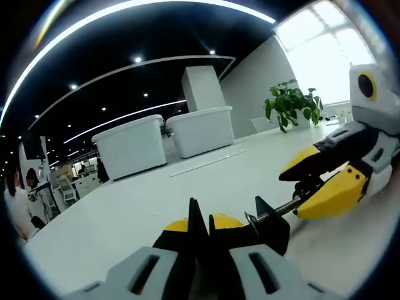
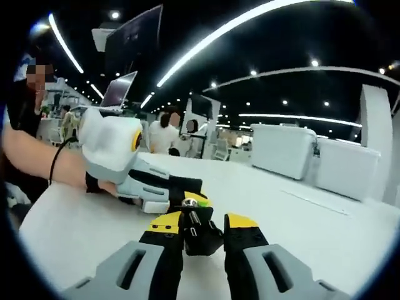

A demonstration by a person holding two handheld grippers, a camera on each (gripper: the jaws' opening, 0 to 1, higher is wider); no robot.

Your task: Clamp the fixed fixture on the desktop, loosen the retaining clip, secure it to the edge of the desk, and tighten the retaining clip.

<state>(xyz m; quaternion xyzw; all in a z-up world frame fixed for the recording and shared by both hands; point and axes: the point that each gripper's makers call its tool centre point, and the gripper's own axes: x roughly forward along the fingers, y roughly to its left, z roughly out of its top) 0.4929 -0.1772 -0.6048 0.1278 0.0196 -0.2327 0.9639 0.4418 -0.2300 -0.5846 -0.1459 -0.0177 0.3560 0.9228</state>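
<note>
A black clamp fixture (image 1: 272, 231) lies low over the white desk (image 1: 125, 212). My left gripper (image 1: 201, 228) is shut on a thin black part of it. A metal screw rod (image 1: 275, 212) runs from the fixture to the right, where my right gripper (image 1: 312, 184) comes in with its yellow jaws closed around the screw's black knob. In the right gripper view that knob (image 2: 199, 239) sits between my right gripper's (image 2: 201, 228) yellow-tipped jaws. My left gripper (image 2: 178, 190) reaches in from the left, just beyond the knob, held by a hand.
Two white bins (image 1: 131, 147) (image 1: 201, 130) stand on the far side of the desk, with a potted plant (image 1: 290, 103) by the window. A person's forearm (image 2: 37, 156) rests at the desk's left. People stand behind it (image 2: 164, 134).
</note>
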